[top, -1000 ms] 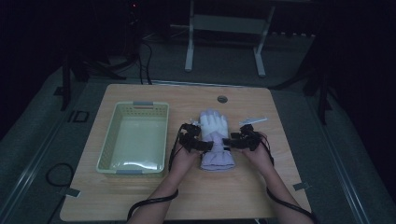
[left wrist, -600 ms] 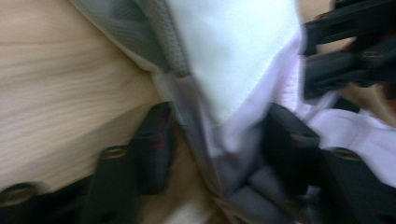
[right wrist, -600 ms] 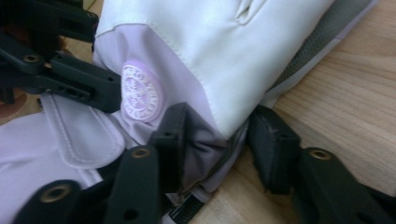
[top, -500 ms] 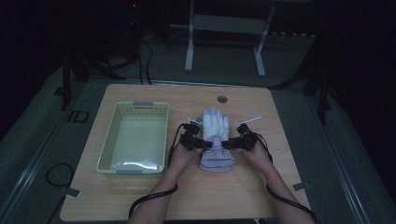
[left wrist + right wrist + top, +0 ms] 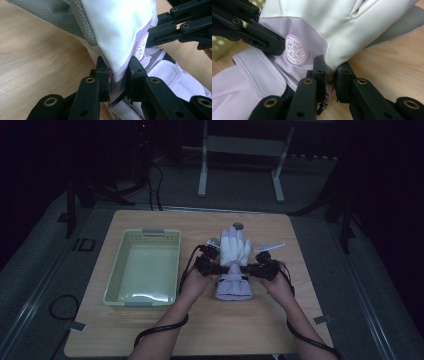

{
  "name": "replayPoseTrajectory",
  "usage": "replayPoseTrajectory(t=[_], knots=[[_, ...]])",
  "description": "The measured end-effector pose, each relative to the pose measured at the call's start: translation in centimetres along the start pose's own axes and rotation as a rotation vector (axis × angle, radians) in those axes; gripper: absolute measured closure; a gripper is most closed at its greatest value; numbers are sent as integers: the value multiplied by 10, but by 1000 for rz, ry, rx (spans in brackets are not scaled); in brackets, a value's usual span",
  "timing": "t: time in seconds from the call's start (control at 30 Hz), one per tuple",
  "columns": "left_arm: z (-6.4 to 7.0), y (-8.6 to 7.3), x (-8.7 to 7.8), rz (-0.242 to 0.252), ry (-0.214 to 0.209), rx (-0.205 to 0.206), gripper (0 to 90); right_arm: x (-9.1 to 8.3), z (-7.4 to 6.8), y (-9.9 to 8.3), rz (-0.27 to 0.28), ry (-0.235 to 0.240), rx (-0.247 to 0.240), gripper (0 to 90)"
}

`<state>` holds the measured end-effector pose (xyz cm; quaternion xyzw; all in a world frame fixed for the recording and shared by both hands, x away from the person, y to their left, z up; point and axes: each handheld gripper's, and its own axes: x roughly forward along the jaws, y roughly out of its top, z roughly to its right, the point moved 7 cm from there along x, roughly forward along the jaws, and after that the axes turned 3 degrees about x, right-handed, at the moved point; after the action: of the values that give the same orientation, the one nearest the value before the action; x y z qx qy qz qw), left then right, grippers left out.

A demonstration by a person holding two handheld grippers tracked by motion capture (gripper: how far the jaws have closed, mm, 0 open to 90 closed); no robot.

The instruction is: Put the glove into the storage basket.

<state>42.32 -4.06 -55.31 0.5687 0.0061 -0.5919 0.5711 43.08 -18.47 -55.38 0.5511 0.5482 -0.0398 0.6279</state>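
A white and lilac winter glove (image 5: 234, 262) lies on the wooden table, its fingers pointing away from me. My left gripper (image 5: 216, 267) pinches the glove's left edge at the wrist, and my right gripper (image 5: 251, 268) pinches the right edge opposite. In the left gripper view the glove fabric (image 5: 117, 37) is clamped between the black jaws of the left gripper (image 5: 118, 80), and the other gripper's jaws show at upper right. In the right gripper view the right gripper (image 5: 331, 75) is shut on the glove (image 5: 317, 22) beside a round embossed badge (image 5: 296, 50).
A pale green plastic basket (image 5: 144, 267) stands on the table's left half, a hand's width from the left gripper. A small round dark object (image 5: 238, 225) lies near the far edge. A white strip (image 5: 270, 247) lies right of the glove's fingers. Cables trail from both grippers toward me.
Both grippers have closed in on the glove's wrist from either side and now hold it. The glove has stayed in about the same spot.
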Motion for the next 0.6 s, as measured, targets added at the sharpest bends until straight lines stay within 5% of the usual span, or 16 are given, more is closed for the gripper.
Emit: replayPoseTrajectory(t=[0.23, 0.6], knots=[[7, 17, -42, 22, 23, 35, 754, -24, -22, 27, 62, -3, -3, 806], [2, 25, -106, 19, 71, 80, 754, -35, -63, 64, 123, 33, -47, 806]])
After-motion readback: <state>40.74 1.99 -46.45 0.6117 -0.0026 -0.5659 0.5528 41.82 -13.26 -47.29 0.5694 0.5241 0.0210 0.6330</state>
